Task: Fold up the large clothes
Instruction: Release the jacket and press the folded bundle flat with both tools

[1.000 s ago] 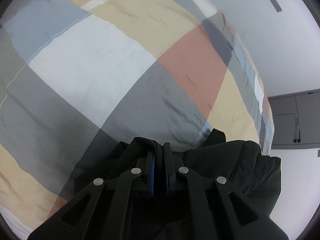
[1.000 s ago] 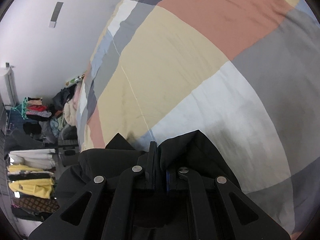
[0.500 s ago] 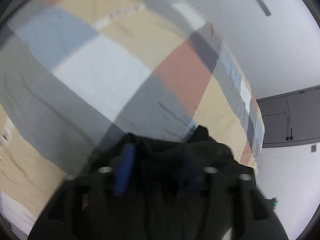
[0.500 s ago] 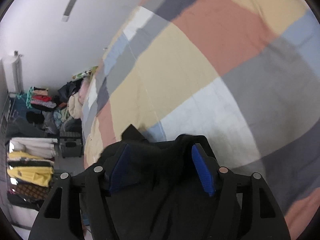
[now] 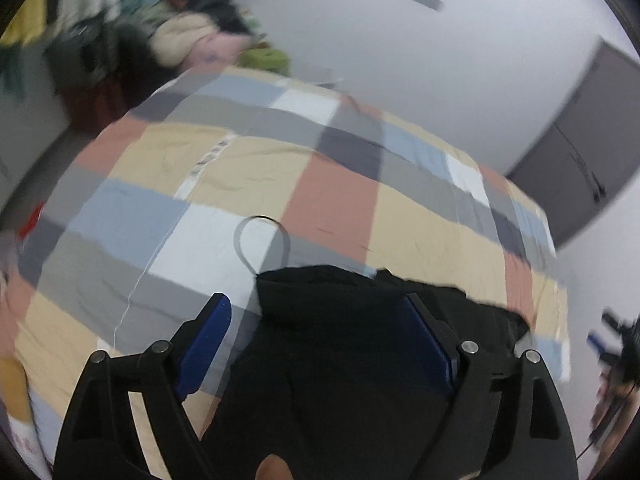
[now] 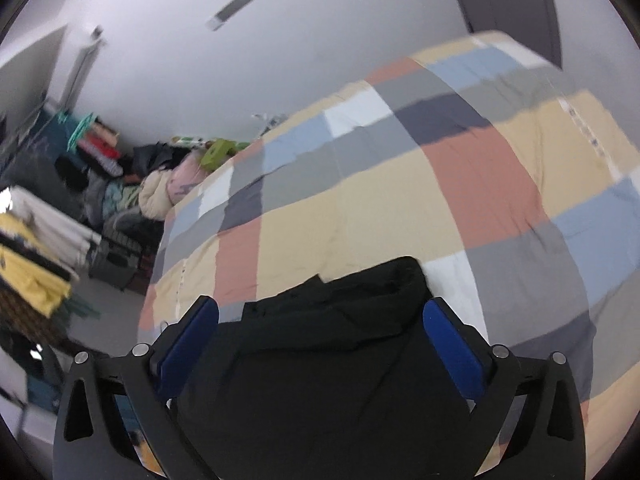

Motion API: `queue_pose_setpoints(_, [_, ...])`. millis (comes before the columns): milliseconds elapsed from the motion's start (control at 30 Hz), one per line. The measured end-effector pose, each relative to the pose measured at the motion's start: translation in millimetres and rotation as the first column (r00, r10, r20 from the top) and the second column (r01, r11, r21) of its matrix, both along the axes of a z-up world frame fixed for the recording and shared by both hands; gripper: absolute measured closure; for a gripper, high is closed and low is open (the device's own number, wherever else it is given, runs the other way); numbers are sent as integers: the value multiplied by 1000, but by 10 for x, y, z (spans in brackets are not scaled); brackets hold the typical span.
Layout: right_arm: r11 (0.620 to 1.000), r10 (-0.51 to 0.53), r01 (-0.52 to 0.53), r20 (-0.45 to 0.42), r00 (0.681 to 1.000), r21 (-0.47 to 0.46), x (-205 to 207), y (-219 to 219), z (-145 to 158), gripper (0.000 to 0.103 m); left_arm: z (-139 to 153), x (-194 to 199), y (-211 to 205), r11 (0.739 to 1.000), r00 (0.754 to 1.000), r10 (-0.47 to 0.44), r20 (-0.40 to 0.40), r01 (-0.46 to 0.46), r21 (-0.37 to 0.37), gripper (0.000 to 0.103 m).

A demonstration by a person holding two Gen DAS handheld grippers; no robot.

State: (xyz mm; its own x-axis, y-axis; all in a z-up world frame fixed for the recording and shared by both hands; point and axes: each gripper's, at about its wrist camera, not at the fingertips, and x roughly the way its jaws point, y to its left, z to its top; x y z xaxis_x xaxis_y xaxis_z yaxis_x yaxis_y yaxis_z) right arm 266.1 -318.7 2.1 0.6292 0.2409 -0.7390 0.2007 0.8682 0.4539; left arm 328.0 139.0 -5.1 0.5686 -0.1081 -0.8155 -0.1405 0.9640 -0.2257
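A black padded garment (image 5: 352, 344) lies folded on the near edge of a bed with a checked cover (image 5: 248, 168). My left gripper (image 5: 320, 312) is open, its blue-padded fingers (image 5: 208, 336) spread on either side of the garment's folded edge and raised above it. In the right wrist view the same garment (image 6: 340, 352) lies below my right gripper (image 6: 320, 316), which is also open and holds nothing. The bed cover (image 6: 400, 184) stretches away beyond it. A thin grey cord loop (image 5: 262, 236) sticks out from the garment's far edge.
A pile of clothes and bedding (image 6: 160, 188) lies beyond the bed's far side. Hanging clothes (image 6: 32, 264) are at the left. A grey cabinet (image 5: 576, 160) stands against the wall on the right. The other gripper (image 5: 616, 344) shows at the right edge.
Both grippers were shut on the black garment, then opened and let it go. Both have pulled back and tilted up, so more of the bed and room shows.
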Motion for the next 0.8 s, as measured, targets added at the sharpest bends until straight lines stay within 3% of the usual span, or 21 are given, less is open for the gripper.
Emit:
queue_pose_setpoints(100, [997, 49, -46, 42, 998, -63, -59, 322, -78, 0, -104, -89, -248, 997, 996, -72, 48, 71, 10, 13])
queue_pose_setpoints(267, [977, 147, -130, 97, 984, -168, -155, 957, -462, 0, -496, -231, -606, 987, 978, -160, 132, 160, 11, 13])
queue_pose_setpoints(367, [953, 202, -175, 87, 976, -246, -185, 1294, -876, 0, -849, -239, -839, 974, 966, -226, 123, 224, 34, 13])
queue_pose_setpoints(533, [943, 211, -184, 70, 975, -278, -97, 1438, -1399, 0, -1377, -117, -1099, 961, 962, -258, 92, 246, 125, 13])
queue_pose_setpoints(800, [932, 208, -167, 98, 973, -323, 186, 1495, -1671, 0, -1653, 152, -1118, 969, 967, -230, 106, 218, 115, 6])
